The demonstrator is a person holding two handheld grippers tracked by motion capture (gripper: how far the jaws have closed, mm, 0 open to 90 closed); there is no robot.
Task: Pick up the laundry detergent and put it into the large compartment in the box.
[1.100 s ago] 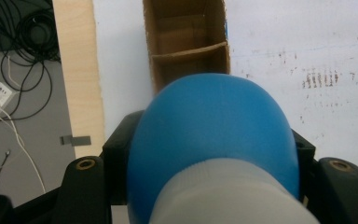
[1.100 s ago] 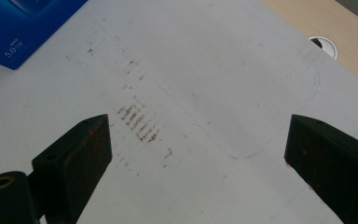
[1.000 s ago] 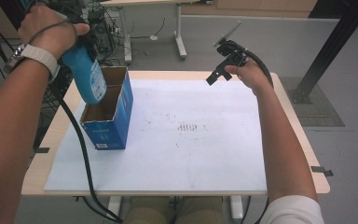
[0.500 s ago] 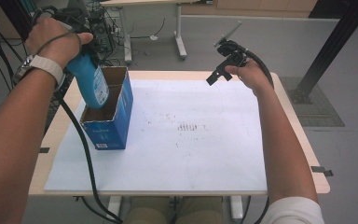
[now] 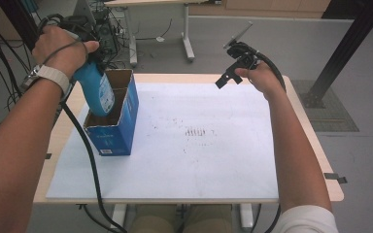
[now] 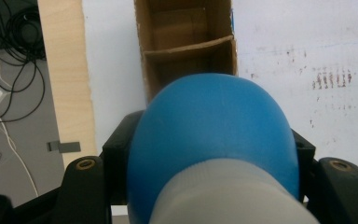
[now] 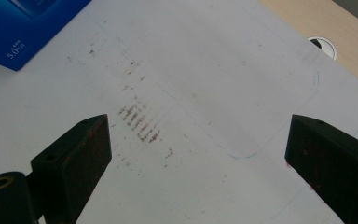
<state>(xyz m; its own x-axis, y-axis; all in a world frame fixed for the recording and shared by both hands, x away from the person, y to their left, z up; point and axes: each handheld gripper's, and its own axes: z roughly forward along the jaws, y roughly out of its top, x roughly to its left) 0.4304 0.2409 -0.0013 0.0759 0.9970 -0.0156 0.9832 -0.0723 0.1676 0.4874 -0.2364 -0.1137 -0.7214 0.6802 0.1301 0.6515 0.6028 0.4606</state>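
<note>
The left gripper [image 5: 85,60] had its jaws clamped on the neck end of a blue bottle [image 5: 97,93], whose base was partly inside the near compartment of a blue cardboard box [image 5: 119,127] at 9 o'clock on the counter [image 5: 296,104]. The bottle looked smooth, rigid and probably slippery, best held below its grey cap. The right gripper [image 5: 233,65], jaws wide open and empty, hovered at 1 o'clock above a scuffed white mat [image 7: 223,70]; cables littered the floor beyond.

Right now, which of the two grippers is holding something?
The left gripper, shut on the blue plastic bottle over the blue cardboard box. The right gripper is open and holds nothing, raised above the table.
</note>
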